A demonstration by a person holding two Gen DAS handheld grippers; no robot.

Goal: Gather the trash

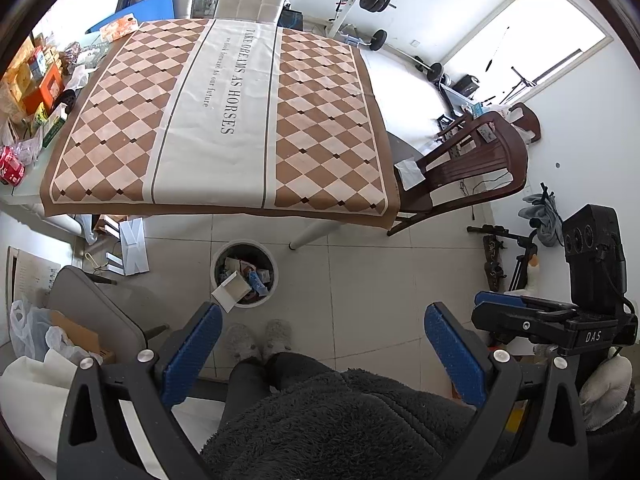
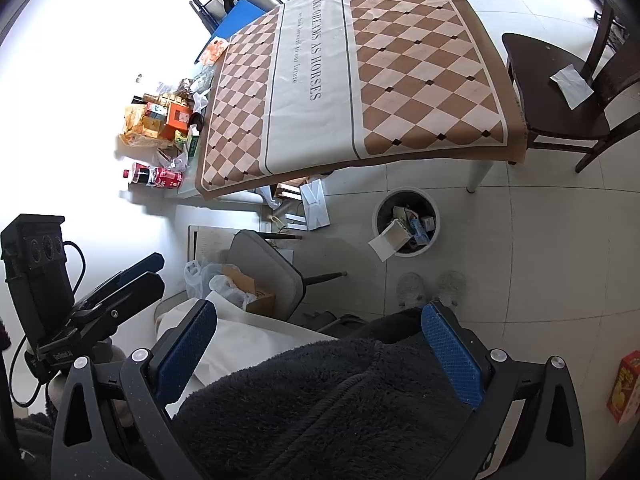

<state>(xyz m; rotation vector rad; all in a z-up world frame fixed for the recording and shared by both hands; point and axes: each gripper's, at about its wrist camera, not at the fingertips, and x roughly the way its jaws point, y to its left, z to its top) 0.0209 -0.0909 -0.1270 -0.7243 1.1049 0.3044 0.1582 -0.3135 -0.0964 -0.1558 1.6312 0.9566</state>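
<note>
A white round trash bin (image 1: 244, 276) stands on the tiled floor in front of the table, with boxes and wrappers in it and a white box (image 1: 231, 291) leaning over its rim. It also shows in the right wrist view (image 2: 406, 222). My left gripper (image 1: 322, 320) is open and empty, held high above the floor over my lap. My right gripper (image 2: 320, 320) is open and empty, also above my lap. The right gripper's body shows at the right of the left wrist view (image 1: 520, 316).
A table with a checkered cloth (image 1: 224, 120) has boxes, bags and a red bottle (image 1: 10, 164) along its left edge. A dark wooden chair (image 1: 472, 168) with a white paper on it stands right of the table. A grey chair (image 1: 96, 320) and plastic bags are at the left.
</note>
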